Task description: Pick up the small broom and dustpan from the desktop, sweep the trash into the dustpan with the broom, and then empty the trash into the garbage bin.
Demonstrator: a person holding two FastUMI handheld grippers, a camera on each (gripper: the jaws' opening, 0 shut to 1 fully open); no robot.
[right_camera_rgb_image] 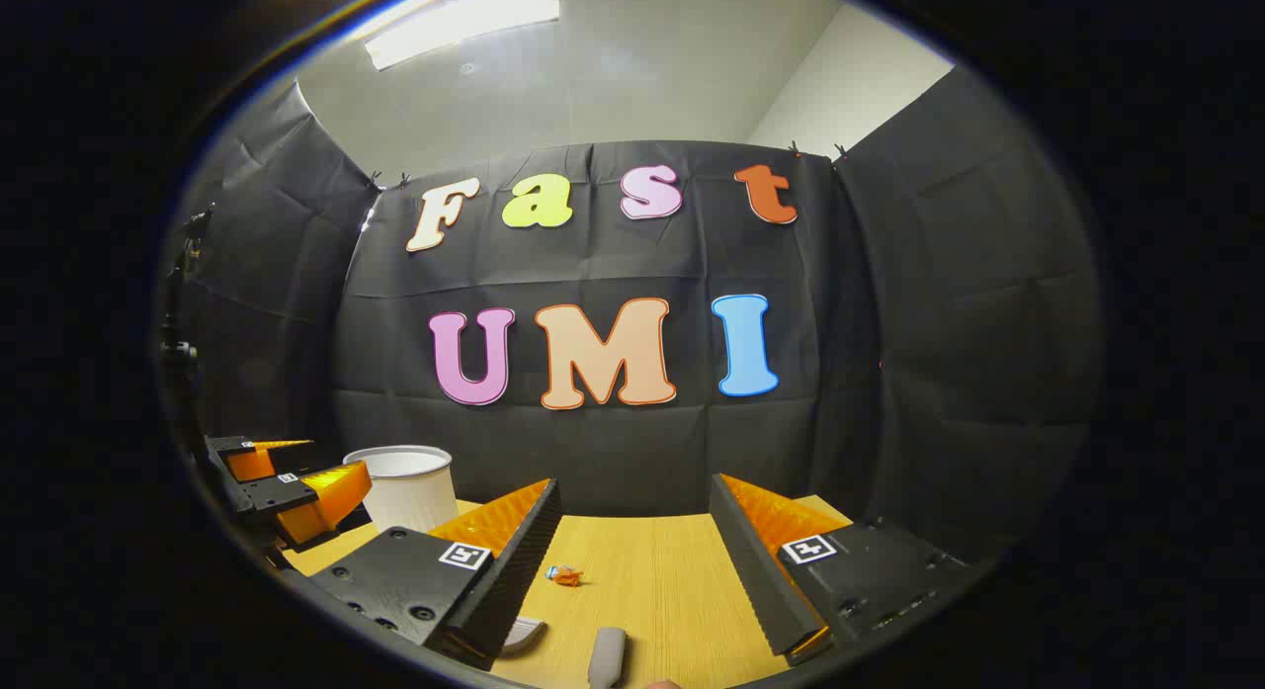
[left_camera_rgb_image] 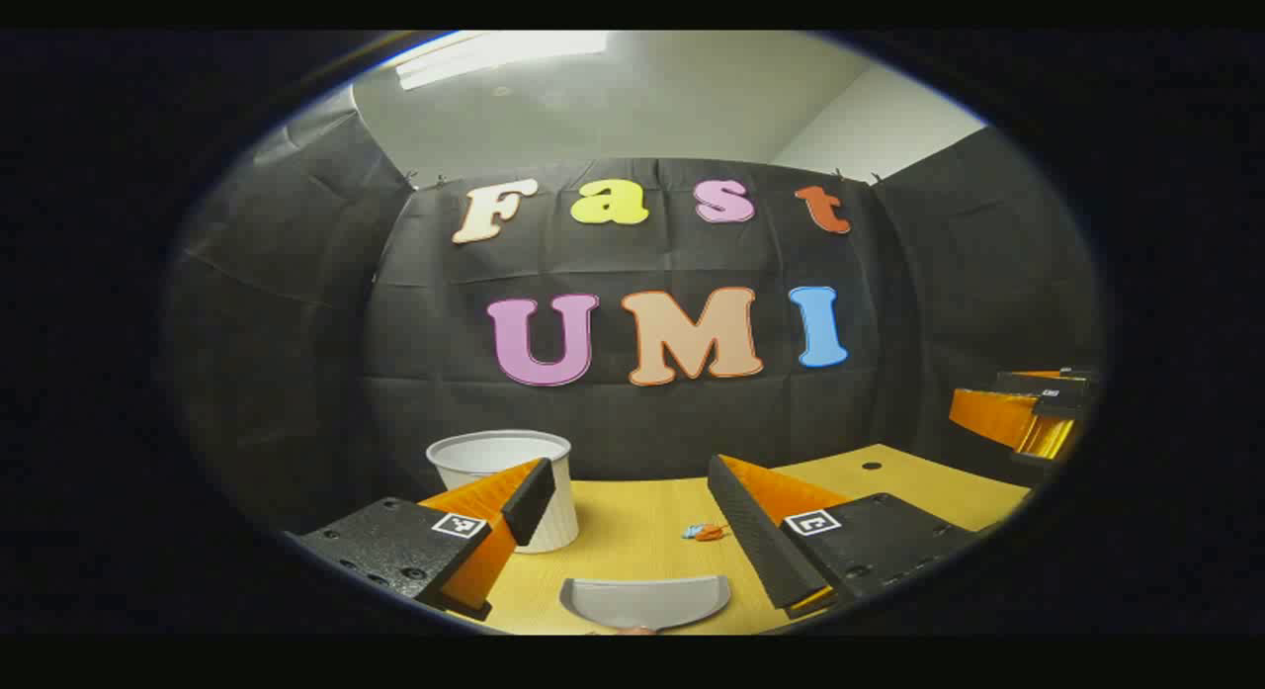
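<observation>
Ceiling light panel (right_camera_rgb_image: 464, 22) glares white up top, desk (left_camera_rgb_image: 632, 536) evenly lit with soft shadows, fisheye bending the edges, rim dim, slightly soft overall

Both handheld grippers match: left gripper (left_camera_rgb_image: 632, 516) and right gripper (right_camera_rgb_image: 632, 546) each have black matte mounting blocks with recessed screws, a small square black-and-white tag marker on each block, ridged wedge-shaped fingers (left_camera_rgb_image: 756, 531), and glossy translucent ribbed side panels (right_camera_rgb_image: 494, 521).
</observation>
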